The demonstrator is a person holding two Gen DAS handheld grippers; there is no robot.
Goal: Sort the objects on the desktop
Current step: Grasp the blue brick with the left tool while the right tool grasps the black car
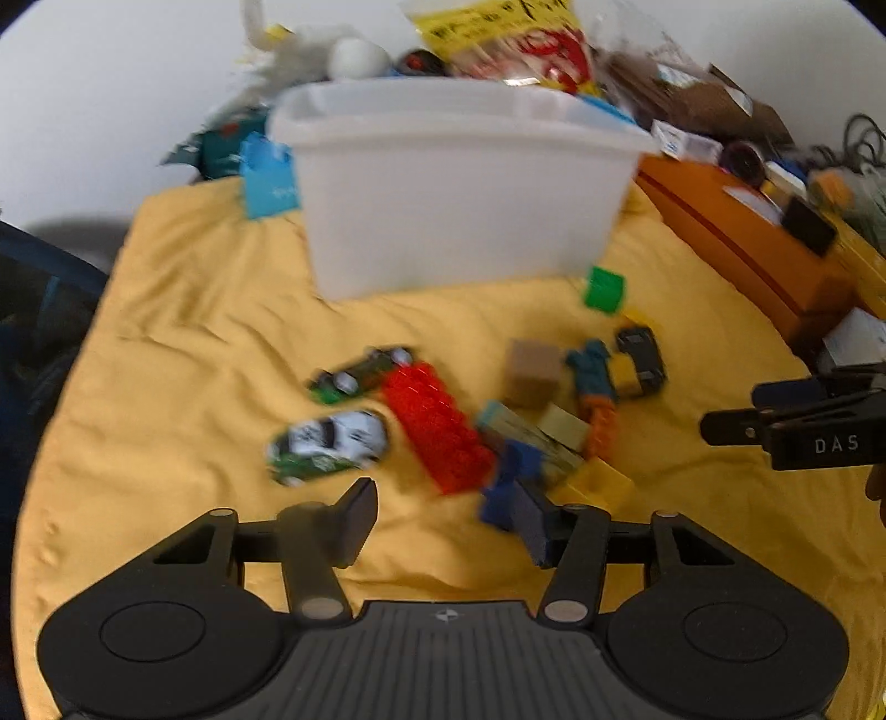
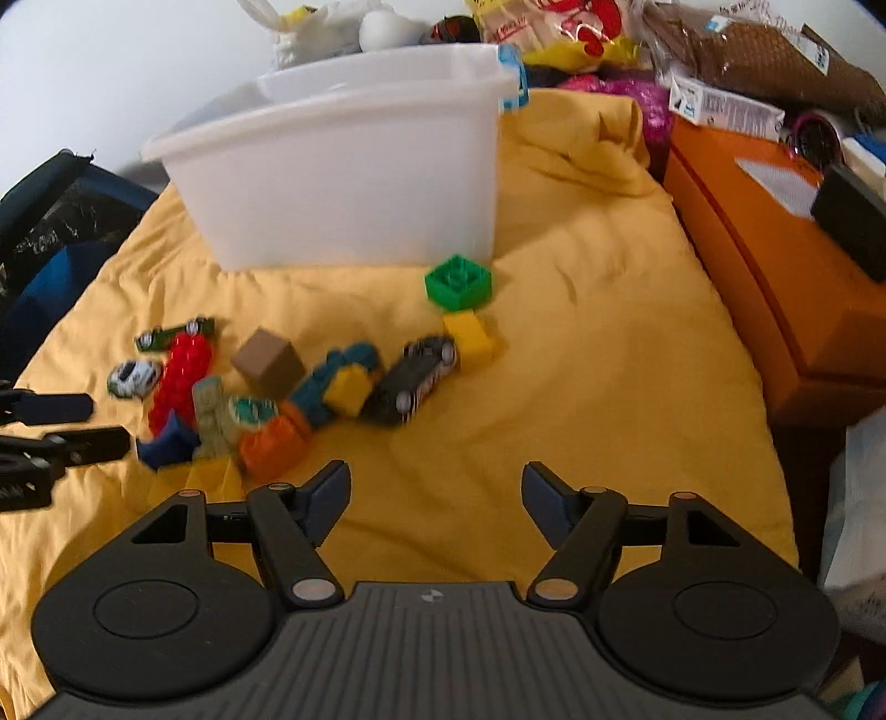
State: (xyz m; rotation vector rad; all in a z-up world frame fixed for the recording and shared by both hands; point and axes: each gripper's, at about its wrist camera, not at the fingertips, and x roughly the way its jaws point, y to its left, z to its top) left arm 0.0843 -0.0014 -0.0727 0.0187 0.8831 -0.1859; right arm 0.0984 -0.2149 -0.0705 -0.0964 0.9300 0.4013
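Observation:
A pile of toys lies on the yellow cloth (image 1: 194, 343): a red brick plate (image 1: 437, 426), a white and green toy car (image 1: 329, 443), a green toy car (image 1: 360, 374), a brown cube (image 1: 534, 371), a black toy car (image 2: 415, 376), a green brick (image 2: 458, 281), and blue, orange and yellow bricks. A white plastic bin (image 1: 454, 188) stands behind them, also in the right wrist view (image 2: 343, 160). My left gripper (image 1: 448, 518) is open and empty just before the red plate. My right gripper (image 2: 437, 498) is open and empty over bare cloth, right of the pile.
An orange box (image 2: 775, 266) with small items on top stands at the right. Snack bags (image 2: 576, 27) and clutter lie behind the bin. A dark chair (image 2: 50, 210) is at the left edge.

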